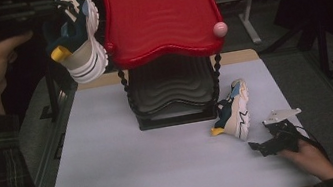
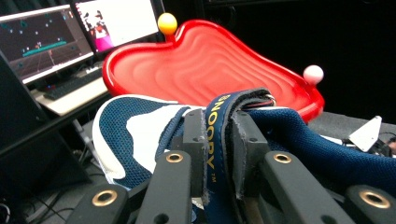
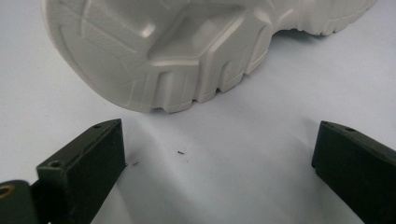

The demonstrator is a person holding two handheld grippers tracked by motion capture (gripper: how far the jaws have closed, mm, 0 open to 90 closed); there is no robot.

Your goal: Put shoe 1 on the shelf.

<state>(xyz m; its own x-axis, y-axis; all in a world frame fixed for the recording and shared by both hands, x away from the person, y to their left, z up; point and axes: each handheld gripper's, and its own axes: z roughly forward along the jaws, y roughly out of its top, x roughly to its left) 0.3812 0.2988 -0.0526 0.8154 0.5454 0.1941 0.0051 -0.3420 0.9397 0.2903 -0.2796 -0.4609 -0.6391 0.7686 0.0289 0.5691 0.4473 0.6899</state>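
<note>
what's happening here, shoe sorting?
A person holds a gripper in each hand. The left gripper is shut on the tongue of a navy and white sneaker, held in the air beside the red top tray of a two-tier rack. The matching sneaker lies on its side on the table, next to the rack's black lower tray. The right gripper rests open near its sole.

Left hand-held gripper [image 2: 218,154] raised, clamped; right hand-held gripper [image 3: 219,163] low, jaws wide.
</note>
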